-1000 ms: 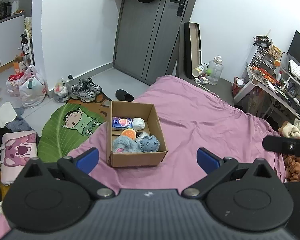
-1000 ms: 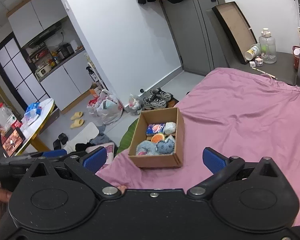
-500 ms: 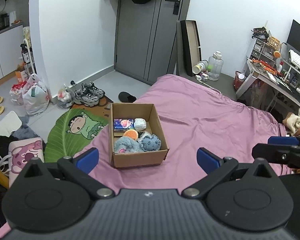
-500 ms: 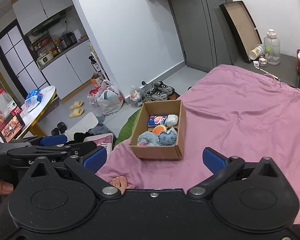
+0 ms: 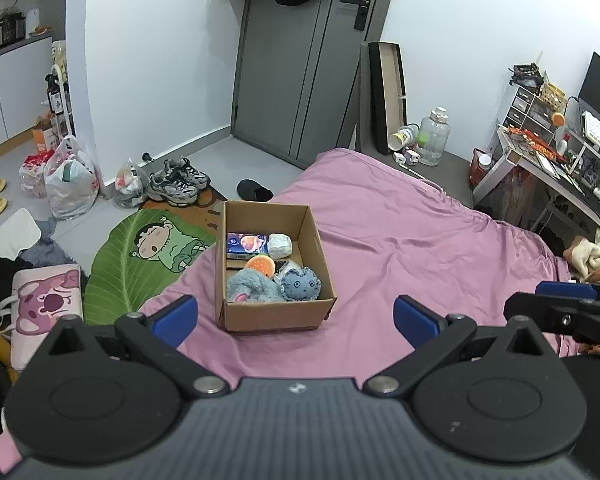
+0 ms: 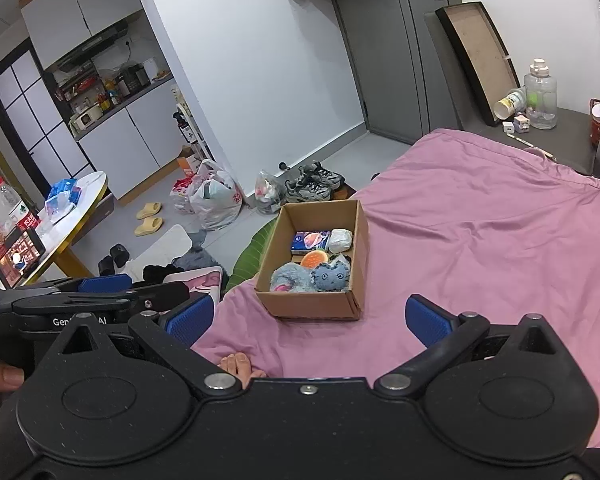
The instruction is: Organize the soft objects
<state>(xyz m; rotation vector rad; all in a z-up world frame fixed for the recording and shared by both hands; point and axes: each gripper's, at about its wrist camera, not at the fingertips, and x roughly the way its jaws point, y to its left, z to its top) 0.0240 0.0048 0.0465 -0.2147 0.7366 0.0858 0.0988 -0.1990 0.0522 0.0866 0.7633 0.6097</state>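
Note:
An open cardboard box (image 5: 276, 316) (image 6: 312, 306) sits on the pink bedspread (image 5: 400, 240) (image 6: 480, 232) near the bed's left edge. Inside lie a grey-blue plush (image 5: 250, 286) (image 6: 290, 278), a round denim-blue soft toy (image 5: 302, 284) (image 6: 332, 276), an orange burger toy (image 5: 260, 266), a white soft lump (image 5: 279, 245) and a dark printed pack (image 5: 246, 242). My left gripper (image 5: 295, 316) hovers open, well short of the box, with nothing between its blue pads. My right gripper (image 6: 307, 316) is open too, also empty, behind the box.
Beside the bed the floor holds a green leaf rug (image 5: 140, 252), sneakers (image 5: 178, 182), plastic bags (image 5: 70, 178) and a pink cushion (image 5: 46, 304). A desk with clutter (image 5: 548, 160) stands at the right. A person's toes (image 6: 240, 364) rest on the bedspread near my right gripper.
Both grippers have drawn back and risen a little, so the box looks slightly farther. Each gripper's blue-tipped side now shows in the other's view. The box contents are unchanged.

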